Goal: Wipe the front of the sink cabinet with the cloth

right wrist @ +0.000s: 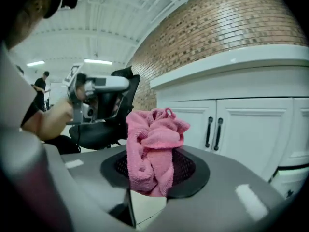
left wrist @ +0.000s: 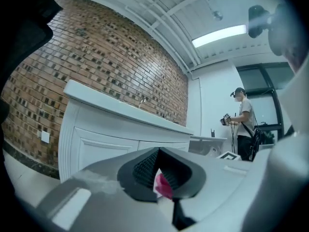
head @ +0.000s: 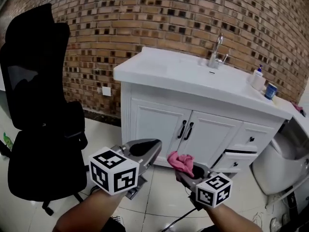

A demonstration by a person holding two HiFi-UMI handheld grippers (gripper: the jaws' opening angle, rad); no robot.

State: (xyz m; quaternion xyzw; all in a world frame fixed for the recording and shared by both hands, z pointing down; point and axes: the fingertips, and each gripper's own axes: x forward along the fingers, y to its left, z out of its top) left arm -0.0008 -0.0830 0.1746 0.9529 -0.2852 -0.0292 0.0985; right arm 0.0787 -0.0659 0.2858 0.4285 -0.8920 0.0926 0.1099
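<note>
The left gripper [head: 150,149] hangs with its jaws drawn together on nothing. To its right, the right gripper [head: 189,170] pinches the bunched pink cloth [head: 179,161], well short of the white sink cabinet [head: 159,124]. The cloth looks light, soft and floppy, so this low hold should leave enough loose terry to press on the doors.

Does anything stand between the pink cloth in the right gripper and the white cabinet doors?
Nothing visible. Only bare floor tile lies between the crumpled pink cloth and the white sink cabinet front; the black office chair stands aside, left.
</note>
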